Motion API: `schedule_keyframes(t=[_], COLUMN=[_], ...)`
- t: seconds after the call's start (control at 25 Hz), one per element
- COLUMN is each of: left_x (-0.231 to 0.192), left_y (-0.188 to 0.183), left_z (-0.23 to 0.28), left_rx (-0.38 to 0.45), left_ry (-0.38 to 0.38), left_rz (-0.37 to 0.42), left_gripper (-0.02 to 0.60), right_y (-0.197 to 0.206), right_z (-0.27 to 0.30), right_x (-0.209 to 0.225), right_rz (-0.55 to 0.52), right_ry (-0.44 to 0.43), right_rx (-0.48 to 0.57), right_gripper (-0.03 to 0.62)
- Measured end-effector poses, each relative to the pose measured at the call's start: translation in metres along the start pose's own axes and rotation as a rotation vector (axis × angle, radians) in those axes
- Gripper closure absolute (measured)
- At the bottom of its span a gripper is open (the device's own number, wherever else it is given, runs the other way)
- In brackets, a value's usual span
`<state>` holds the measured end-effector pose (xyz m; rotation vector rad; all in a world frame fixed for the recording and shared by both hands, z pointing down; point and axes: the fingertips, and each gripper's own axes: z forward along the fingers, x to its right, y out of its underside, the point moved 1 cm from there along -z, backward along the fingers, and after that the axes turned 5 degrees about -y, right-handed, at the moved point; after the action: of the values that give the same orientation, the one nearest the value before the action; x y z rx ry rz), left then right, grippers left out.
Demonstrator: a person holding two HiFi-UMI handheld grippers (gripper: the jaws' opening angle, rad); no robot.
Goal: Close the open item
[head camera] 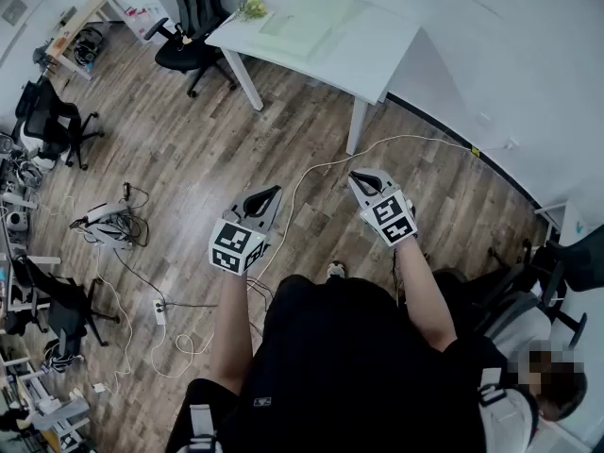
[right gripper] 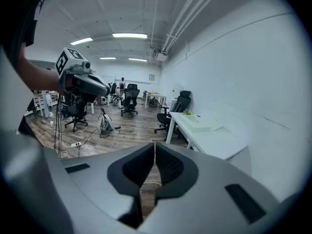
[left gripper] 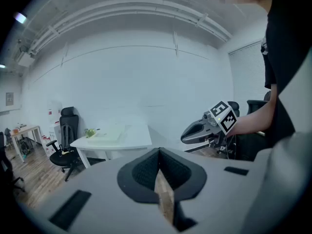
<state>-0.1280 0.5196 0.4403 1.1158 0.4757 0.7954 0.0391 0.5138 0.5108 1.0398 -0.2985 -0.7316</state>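
I hold both grippers at chest height over the wooden floor, pointing toward a white table (head camera: 363, 59) a few steps ahead. On the table lie a pale green flat item (head camera: 304, 19) and a small green plant (head camera: 252, 8); from here I cannot tell whether the flat item is open. My left gripper (head camera: 273, 192) is shut with nothing between its jaws, as its own view shows (left gripper: 158, 151). My right gripper (head camera: 356, 176) is also shut and empty (right gripper: 154, 145). Each gripper appears in the other's view: the right gripper (left gripper: 187, 134), the left gripper (right gripper: 105, 89).
A black office chair (head camera: 189, 26) stands left of the table, with more chairs (head camera: 52, 116) farther left. Cables and a power strip (head camera: 159, 311) lie on the floor, and a white cable (head camera: 321, 166) runs to the wall. A seated person (head camera: 543, 376) is at my right.
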Motion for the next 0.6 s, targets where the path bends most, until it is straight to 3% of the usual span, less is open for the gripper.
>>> schedule_keyframes(t=[0.4, 0.6], left_x=[-0.033, -0.061], left_y=[-0.006, -0.007], left_z=[0.02, 0.033], left_rx=[0.01, 0.018], left_ry=[0.023, 0.05], left_rz=[-0.019, -0.022], left_gripper=[0.577, 0.577], right_y=[-0.019, -0.029], right_z=[0.02, 0.039], right_x=[0.019, 0.042], right_rz=[0.02, 0.029], right_ry=[0.001, 0.051], right_rx=[0.016, 0.015], right_gripper=[0.586, 0.586])
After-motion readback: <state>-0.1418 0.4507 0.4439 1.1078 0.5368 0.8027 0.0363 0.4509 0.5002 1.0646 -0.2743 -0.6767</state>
